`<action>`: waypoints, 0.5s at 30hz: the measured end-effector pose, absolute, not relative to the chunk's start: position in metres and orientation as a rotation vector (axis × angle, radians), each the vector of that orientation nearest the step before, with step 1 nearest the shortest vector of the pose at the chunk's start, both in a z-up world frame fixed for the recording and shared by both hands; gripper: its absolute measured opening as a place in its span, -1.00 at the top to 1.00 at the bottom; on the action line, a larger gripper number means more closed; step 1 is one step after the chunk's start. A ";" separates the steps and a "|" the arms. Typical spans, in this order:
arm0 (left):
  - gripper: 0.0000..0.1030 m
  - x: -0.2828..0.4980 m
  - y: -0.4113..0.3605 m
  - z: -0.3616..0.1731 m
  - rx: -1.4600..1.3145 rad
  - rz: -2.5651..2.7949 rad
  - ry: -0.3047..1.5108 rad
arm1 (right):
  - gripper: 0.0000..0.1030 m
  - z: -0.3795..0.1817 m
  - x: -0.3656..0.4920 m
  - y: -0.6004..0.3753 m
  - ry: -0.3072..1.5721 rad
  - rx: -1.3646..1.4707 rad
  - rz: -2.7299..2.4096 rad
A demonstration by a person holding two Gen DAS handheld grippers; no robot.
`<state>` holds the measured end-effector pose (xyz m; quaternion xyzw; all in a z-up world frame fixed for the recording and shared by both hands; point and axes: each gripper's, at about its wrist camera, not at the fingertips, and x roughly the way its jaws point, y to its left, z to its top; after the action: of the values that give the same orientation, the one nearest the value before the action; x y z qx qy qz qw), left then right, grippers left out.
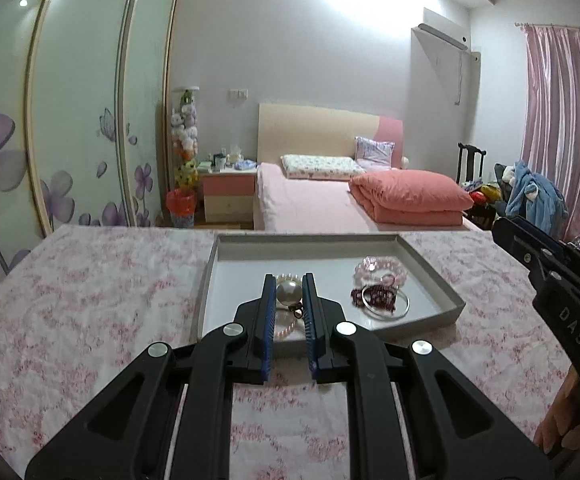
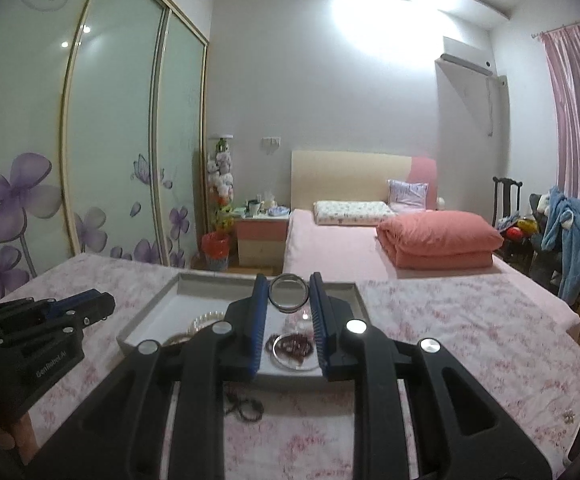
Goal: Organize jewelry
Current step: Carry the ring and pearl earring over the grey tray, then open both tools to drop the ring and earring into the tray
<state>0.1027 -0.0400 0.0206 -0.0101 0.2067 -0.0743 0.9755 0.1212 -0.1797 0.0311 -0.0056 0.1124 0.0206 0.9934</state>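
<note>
Left tool (image 1: 288, 294): clamping a large pearl pendant (image 1: 288, 292) above the grey tray (image 1: 430, 266).
Right tool (image 2: 288, 296): pinching a bangle (image 2: 288, 294) over the same tray.
Risk: the round pearl is slipping out sideways; the thin bangle is twisting free.

Both wrist views look forward along their hand-held gripper, tilted slightly down, close over the counter (image 1: 89, 300). They share the grey tray (image 1: 430, 268) at twelve o'clock and the bed (image 2: 330, 248) beyond.
</note>
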 end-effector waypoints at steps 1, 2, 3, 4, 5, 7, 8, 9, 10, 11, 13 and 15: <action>0.73 0.104 -0.041 0.022 -0.017 -0.146 0.408 | 0.58 0.032 0.123 -0.179 0.219 -0.014 0.039; 0.73 0.106 -0.042 0.024 -0.014 -0.142 0.397 | 0.58 0.033 0.124 -0.179 0.211 -0.016 0.037; 0.73 0.106 -0.044 0.025 -0.011 -0.138 0.390 | 0.58 0.035 0.126 -0.178 0.200 -0.018 0.033; 0.73 0.109 -0.046 0.026 -0.006 -0.134 0.382 | 0.58 0.036 0.127 -0.177 0.191 -0.021 0.029; 0.73 0.110 -0.047 0.027 -0.003 -0.130 0.377 | 0.58 0.037 0.129 -0.177 0.182 -0.024 0.024; 0.73 0.116 -0.050 0.029 0.003 -0.119 0.362 | 0.58 0.040 0.135 -0.176 0.164 -0.026 0.016; 0.73 0.117 -0.051 0.030 0.005 -0.115 0.359 | 0.58 0.041 0.138 -0.176 0.158 -0.024 0.013; 0.73 0.121 -0.052 0.031 0.006 -0.109 0.353 | 0.58 0.042 0.141 -0.176 0.152 -0.021 0.010; 0.73 0.122 -0.051 0.032 0.006 -0.107 0.350 | 0.58 0.043 0.144 -0.177 0.148 -0.018 0.008; 0.73 0.125 -0.052 0.033 0.010 -0.102 0.348 | 0.58 0.043 0.149 -0.178 0.146 -0.013 0.005; 0.73 0.129 -0.053 0.032 0.014 -0.098 0.345 | 0.58 0.043 0.154 -0.179 0.148 -0.007 0.003; 0.73 0.134 -0.055 0.031 0.022 -0.094 0.345 | 0.58 0.041 0.161 -0.182 0.152 -0.003 0.001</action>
<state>0.1345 -0.0552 0.0315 0.0111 0.1716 -0.0469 0.9840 0.1612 -0.1819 0.0411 -0.0013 0.0757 0.0007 0.9971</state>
